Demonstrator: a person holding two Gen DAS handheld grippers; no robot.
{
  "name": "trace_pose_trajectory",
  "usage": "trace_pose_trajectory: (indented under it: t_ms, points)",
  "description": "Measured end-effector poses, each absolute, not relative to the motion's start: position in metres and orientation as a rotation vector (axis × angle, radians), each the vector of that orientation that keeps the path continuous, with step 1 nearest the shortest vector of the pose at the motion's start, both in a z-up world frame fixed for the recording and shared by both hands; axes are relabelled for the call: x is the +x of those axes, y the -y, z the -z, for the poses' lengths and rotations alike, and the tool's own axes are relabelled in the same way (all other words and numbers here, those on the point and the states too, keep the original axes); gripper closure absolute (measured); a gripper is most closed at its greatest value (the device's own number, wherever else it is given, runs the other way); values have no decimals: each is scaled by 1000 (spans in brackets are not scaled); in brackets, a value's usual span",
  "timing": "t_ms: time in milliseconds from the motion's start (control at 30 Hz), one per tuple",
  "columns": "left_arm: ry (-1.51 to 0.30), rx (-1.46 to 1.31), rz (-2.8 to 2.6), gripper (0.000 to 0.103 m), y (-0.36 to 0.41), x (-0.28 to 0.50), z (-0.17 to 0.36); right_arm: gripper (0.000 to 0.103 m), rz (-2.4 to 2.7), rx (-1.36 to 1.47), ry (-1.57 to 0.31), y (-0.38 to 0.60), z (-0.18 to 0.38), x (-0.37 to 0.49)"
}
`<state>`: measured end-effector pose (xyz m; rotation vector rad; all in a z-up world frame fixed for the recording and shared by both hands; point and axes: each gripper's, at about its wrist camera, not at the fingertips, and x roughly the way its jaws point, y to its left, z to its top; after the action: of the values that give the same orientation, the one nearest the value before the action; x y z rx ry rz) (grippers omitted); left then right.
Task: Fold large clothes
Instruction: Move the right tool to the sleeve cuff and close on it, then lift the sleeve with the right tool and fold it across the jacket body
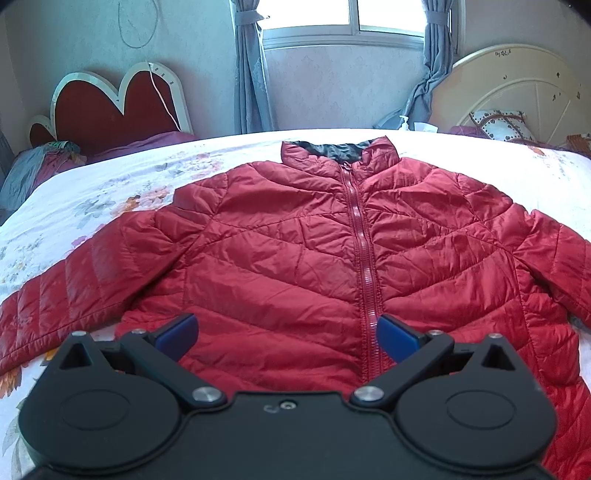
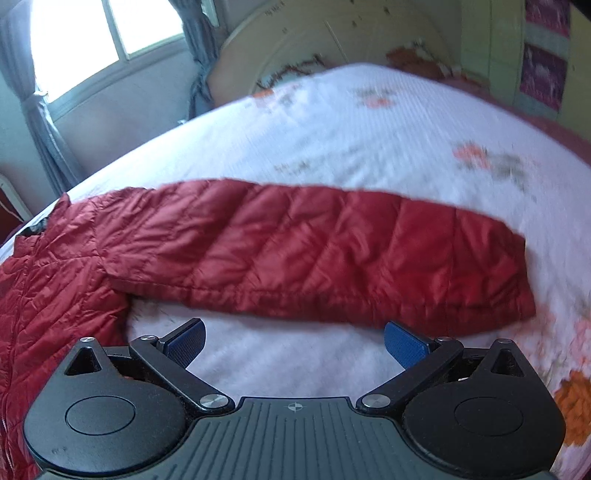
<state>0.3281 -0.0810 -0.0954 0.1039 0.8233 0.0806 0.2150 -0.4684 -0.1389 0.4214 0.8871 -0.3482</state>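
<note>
From the left wrist, the jacket [image 1: 314, 251] lies flat and front-up on the bed [image 1: 122, 177], zip closed, collar toward the window [image 1: 347, 18]. Both sleeves are spread outward; the one at the left of this view runs down to the frame edge, and the other is cut off at the right edge. The left gripper [image 1: 287, 332] hangs over the hem with its jaws spread wide and nothing between them; whether its blue fingers [image 1: 177, 332] touch the fabric cannot be told. No fold has been made yet, so the whole job looks to be ahead: sleeves in, sides over, then the body doubled. The hem itself is hidden behind the gripper body. A heart-shaped headboard [image 1: 110, 107] and a cream one [image 1: 517, 92] stand beyond the bed.

From the right wrist, one sleeve [image 2: 314, 254] stretches straight across the bedcover, its cuff [image 2: 513, 273] at the right of the view. The right gripper [image 2: 294, 343] sits just short of the sleeve's near edge, jaws wide, holding nothing, with bare sheet between the fingers [image 2: 186, 341]. This picture is motion-blurred, so the seams and flower prints are soft. Only a strip of the jacket body shows at the left edge, and the far sleeve is out of view
</note>
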Motion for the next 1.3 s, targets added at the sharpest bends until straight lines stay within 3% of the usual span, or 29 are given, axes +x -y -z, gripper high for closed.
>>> trace_pose_trajectory:
  t_ms: [167, 667, 700, 733, 800, 867, 900, 1067, 1300]
  points:
    - [-839, 109, -89, 1, 87, 334, 102, 1, 395, 502, -907, 494, 160, 222]
    - [-845, 139, -112, 4, 89, 342, 105, 2, 757, 659, -703, 577, 169, 217]
    - [-847, 140, -108, 4, 89, 342, 105, 31, 766, 648, -702, 580, 170, 218]
    - [-850, 142, -105, 5, 89, 343, 106, 50, 776, 619, -714, 580, 169, 219]
    - [-852, 146, -96, 7, 90, 344, 107, 55, 766, 597, -705, 579, 167, 219]
    - [-855, 148, -91, 9, 90, 345, 108, 69, 751, 577, -700, 577, 165, 220]
    - [-857, 147, -91, 9, 90, 346, 108, 83, 737, 567, -695, 576, 163, 221]
    - [-859, 120, -82, 20, 80, 351, 106, 90, 661, 501, -646, 557, 145, 237]
    - [-816, 106, -93, 21, 49, 354, 91, 91, 380, 377, -562, 467, 102, 303]
